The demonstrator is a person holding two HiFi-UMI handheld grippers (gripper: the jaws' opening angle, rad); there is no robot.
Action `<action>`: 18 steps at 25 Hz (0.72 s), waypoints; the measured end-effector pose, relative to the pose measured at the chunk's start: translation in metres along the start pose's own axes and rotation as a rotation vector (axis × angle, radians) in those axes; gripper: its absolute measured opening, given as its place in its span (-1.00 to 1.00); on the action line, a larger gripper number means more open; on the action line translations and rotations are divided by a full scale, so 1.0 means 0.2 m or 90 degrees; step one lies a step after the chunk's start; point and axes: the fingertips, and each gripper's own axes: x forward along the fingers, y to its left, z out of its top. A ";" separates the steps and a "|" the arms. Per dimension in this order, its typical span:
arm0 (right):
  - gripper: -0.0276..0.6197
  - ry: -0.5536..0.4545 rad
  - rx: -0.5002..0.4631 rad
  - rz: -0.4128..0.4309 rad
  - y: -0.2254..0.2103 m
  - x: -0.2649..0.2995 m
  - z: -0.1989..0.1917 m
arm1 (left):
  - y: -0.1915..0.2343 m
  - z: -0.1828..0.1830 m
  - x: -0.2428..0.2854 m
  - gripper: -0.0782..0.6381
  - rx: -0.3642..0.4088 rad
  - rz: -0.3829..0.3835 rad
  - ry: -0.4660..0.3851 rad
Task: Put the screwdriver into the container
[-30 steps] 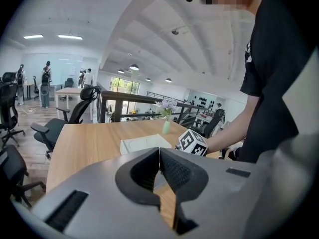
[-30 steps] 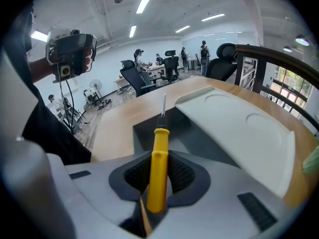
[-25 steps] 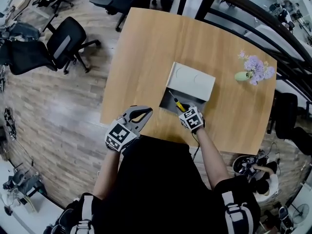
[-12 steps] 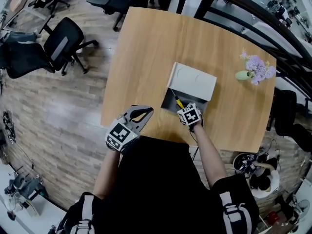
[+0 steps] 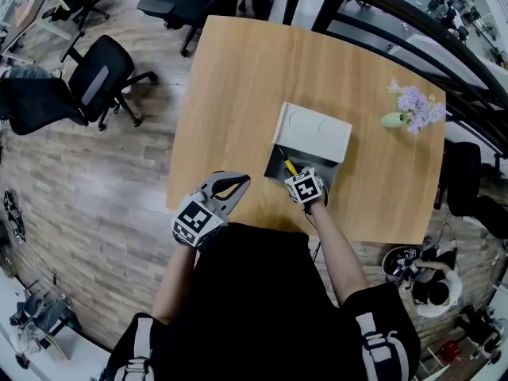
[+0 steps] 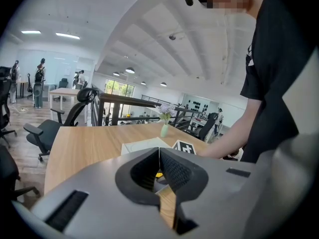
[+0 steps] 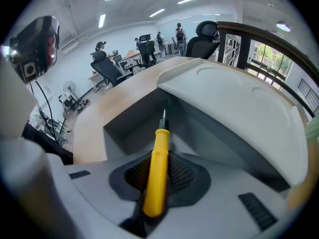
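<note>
Item: right gripper (image 7: 160, 164), jaws pinching yellow screwdriver (image 7: 158, 146) tip-first, apparently within grey container (image 7: 130, 133) mouth; best lowered deeper before release; left gripper (image 6: 159, 157) jaws pressed together, empty.

Your way into the container (image 5: 273, 167) is open from the near side; its raised lid (image 5: 311, 132) blocks the far side.

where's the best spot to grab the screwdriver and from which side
On the screwdriver, the yellow handle, pinched across its width from the butt end, as the right hand-held gripper has it now. The handle is thick and straight; the metal tip points into the open container, so it stays free.
</note>
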 end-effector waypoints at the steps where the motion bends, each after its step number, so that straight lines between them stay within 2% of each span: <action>1: -0.65 -0.002 -0.004 -0.009 0.00 0.00 0.00 | 0.00 0.01 -0.01 -0.72 0.000 -0.001 -0.004; 7: -0.65 -0.002 -0.013 -0.022 0.00 0.01 0.02 | 0.01 0.00 -0.04 -0.72 -0.007 -0.004 -0.012; 14: -0.54 0.001 0.012 -0.011 0.02 0.00 0.03 | -0.01 0.00 -0.06 -0.72 0.002 -0.013 -0.011; 18: -0.48 -0.014 -0.004 -0.036 0.01 -0.03 0.04 | -0.01 0.00 -0.07 -0.72 0.004 -0.015 -0.016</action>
